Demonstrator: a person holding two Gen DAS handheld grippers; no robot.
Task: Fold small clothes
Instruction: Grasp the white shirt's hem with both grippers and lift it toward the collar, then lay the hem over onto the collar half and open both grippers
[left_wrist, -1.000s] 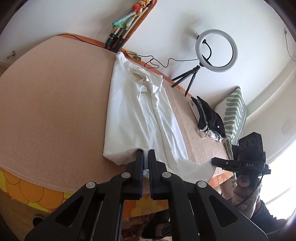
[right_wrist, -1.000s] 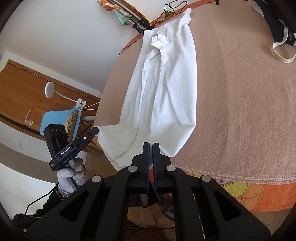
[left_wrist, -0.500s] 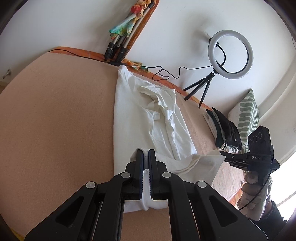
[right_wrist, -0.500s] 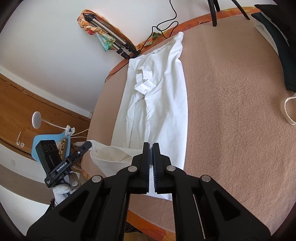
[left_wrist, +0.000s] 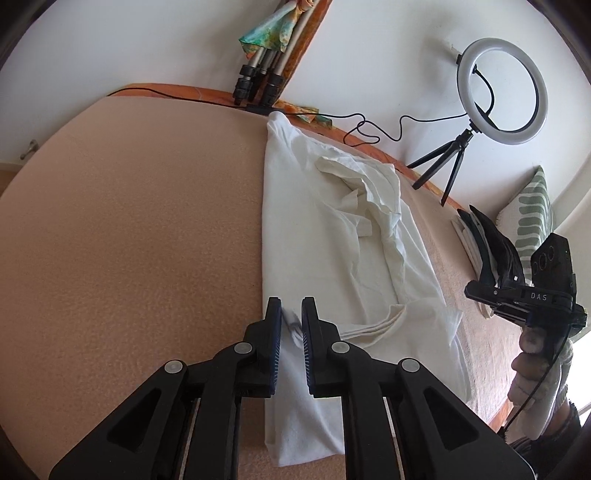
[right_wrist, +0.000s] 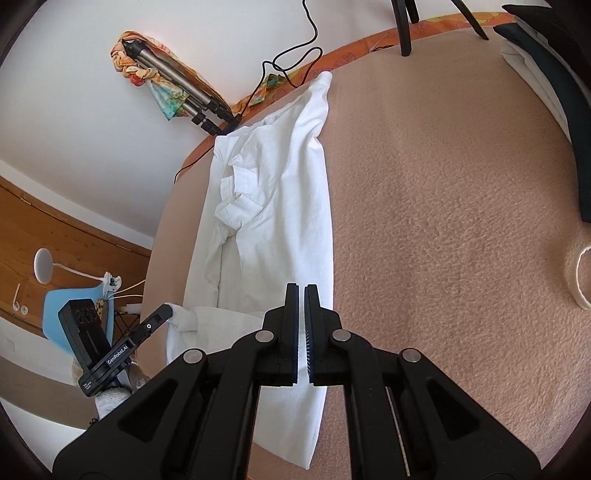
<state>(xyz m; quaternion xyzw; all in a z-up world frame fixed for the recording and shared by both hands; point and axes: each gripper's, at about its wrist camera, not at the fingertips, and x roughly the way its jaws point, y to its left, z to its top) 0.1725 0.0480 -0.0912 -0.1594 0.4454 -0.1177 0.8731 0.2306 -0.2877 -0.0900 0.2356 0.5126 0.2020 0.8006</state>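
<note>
A white shirt (left_wrist: 332, 236) lies lengthwise on the beige blanket (left_wrist: 129, 258), its collar at the far end and its near hem folded up over the body. My left gripper (left_wrist: 291, 314) is over the folded hem's left corner, its jaws a little apart, with cloth loose between them. In the right wrist view the shirt (right_wrist: 273, 221) runs away from my right gripper (right_wrist: 301, 295), whose jaws are nearly closed over the right hem corner. The right gripper also shows in the left wrist view (left_wrist: 480, 291), the left one in the right wrist view (right_wrist: 168, 312).
A ring light on a small tripod (left_wrist: 498, 92) stands at the far edge with its cable. A folded tripod (left_wrist: 262, 70) leans on the wall. Dark and white folded clothes (left_wrist: 487, 243) and a striped pillow (left_wrist: 532, 218) lie at the right. A blue chair (right_wrist: 70, 306) stands beside the bed.
Both grippers carried the shirt's hem up from the bed's edge and forward over the body, folding it. The left jaws have opened a little; the cloth now rests on the shirt.
</note>
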